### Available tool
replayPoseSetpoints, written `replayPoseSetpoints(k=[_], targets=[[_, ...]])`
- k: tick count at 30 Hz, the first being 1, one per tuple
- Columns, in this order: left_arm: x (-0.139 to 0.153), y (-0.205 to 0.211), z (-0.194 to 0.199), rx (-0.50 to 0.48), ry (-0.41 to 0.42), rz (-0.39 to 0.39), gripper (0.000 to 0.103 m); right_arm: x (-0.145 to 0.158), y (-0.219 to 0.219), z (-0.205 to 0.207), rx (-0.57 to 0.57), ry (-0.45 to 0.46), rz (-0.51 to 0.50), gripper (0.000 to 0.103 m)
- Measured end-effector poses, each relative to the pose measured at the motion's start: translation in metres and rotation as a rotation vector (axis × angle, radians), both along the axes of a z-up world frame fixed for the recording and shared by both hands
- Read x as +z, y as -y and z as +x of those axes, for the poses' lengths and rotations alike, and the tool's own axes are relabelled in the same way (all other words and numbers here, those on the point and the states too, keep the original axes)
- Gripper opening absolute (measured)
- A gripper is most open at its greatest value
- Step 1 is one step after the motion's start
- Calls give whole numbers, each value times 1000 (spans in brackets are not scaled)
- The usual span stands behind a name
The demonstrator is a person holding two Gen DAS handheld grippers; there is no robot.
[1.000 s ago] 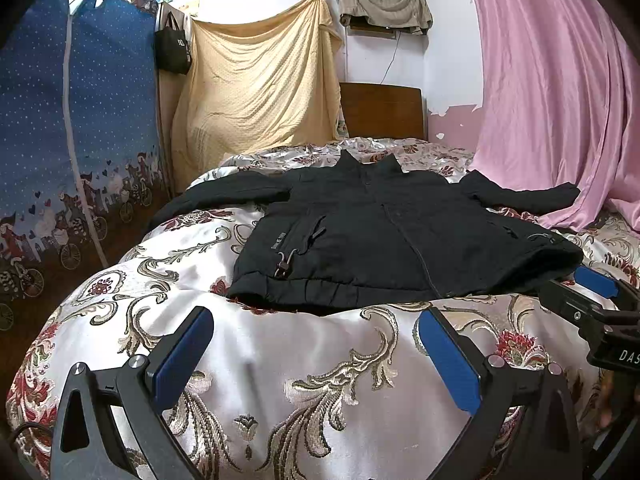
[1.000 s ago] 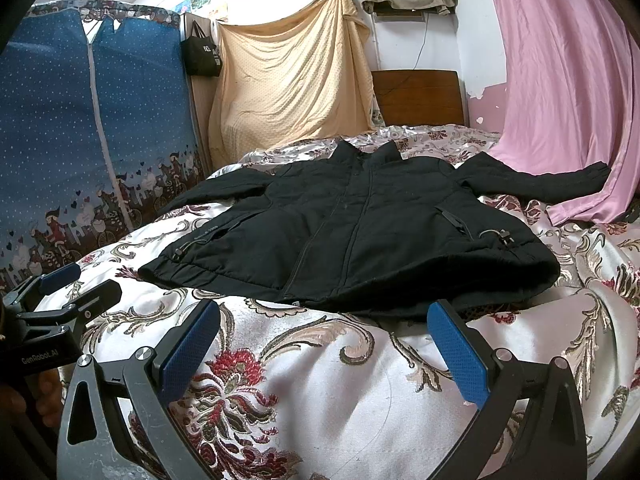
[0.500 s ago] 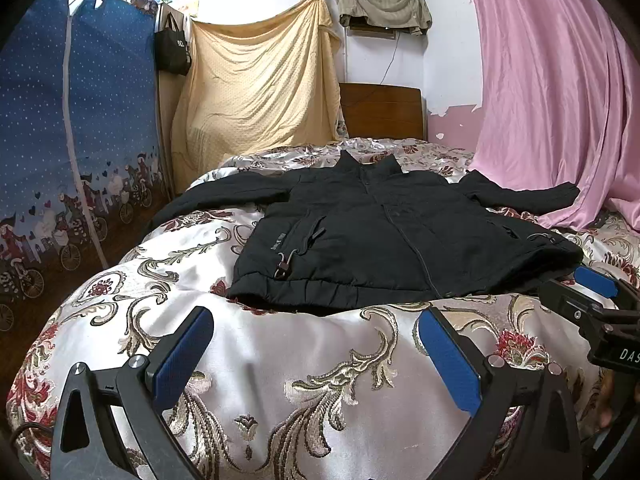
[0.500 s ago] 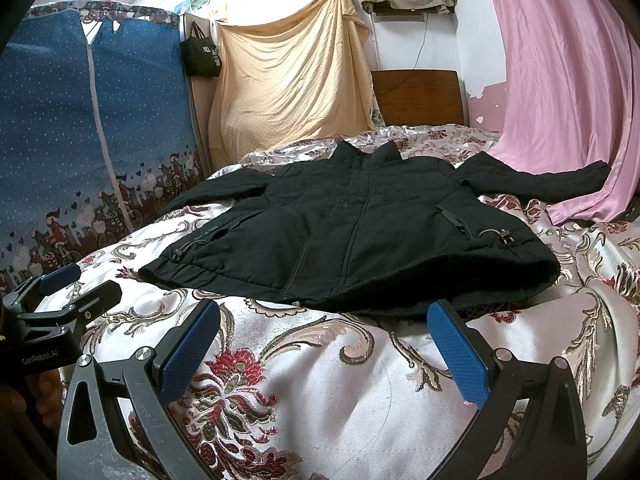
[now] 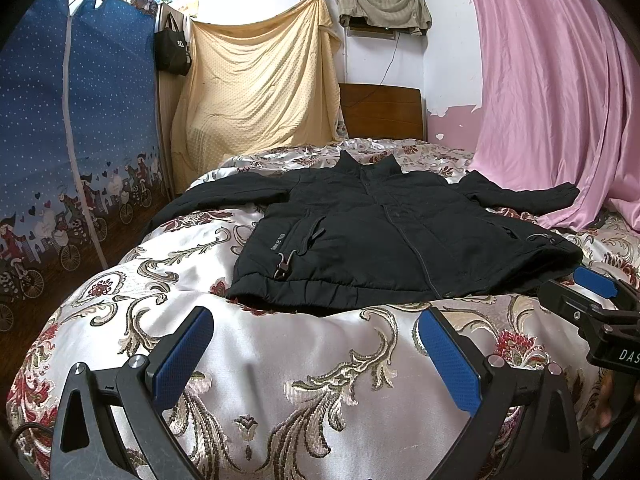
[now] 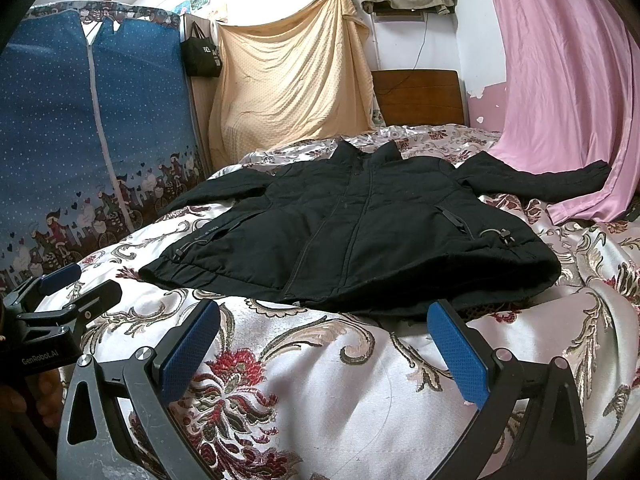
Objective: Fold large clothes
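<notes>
A black zip jacket (image 5: 384,240) lies flat on the bed, front up, collar towards the headboard, both sleeves spread out to the sides. It also shows in the right wrist view (image 6: 360,236). My left gripper (image 5: 316,332) is open and empty, just short of the jacket's hem near its left corner. My right gripper (image 6: 324,328) is open and empty, just short of the hem near its right corner. Each gripper shows in the other's view: the right one (image 5: 592,300), the left one (image 6: 64,288).
The bed has a shiny floral bedspread (image 5: 304,384). A blue fabric wardrobe (image 5: 72,152) stands on the left. A pink curtain (image 5: 552,100) hangs on the right and touches the bed by the right sleeve. A wooden headboard (image 5: 380,112) and a yellow hanging sheet (image 5: 260,84) are behind.
</notes>
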State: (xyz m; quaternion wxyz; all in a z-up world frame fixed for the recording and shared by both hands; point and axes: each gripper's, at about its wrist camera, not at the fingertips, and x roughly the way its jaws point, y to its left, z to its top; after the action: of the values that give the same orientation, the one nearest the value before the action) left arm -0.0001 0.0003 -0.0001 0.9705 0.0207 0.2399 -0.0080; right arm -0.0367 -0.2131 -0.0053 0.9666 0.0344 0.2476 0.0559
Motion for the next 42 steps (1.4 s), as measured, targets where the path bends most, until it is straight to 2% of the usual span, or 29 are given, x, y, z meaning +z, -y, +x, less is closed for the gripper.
replayPoseSetpoints(k=[31, 36, 42], targets=[[0, 0, 0, 0, 1, 0, 103, -1, 0, 0, -1, -5, -1, 102], [0, 0, 1, -4, -10, -5, 103, -6, 1, 7, -18, -39, 8, 102], [1, 4, 19, 33, -28, 30, 103, -8, 4, 10, -76, -90, -17, 102]])
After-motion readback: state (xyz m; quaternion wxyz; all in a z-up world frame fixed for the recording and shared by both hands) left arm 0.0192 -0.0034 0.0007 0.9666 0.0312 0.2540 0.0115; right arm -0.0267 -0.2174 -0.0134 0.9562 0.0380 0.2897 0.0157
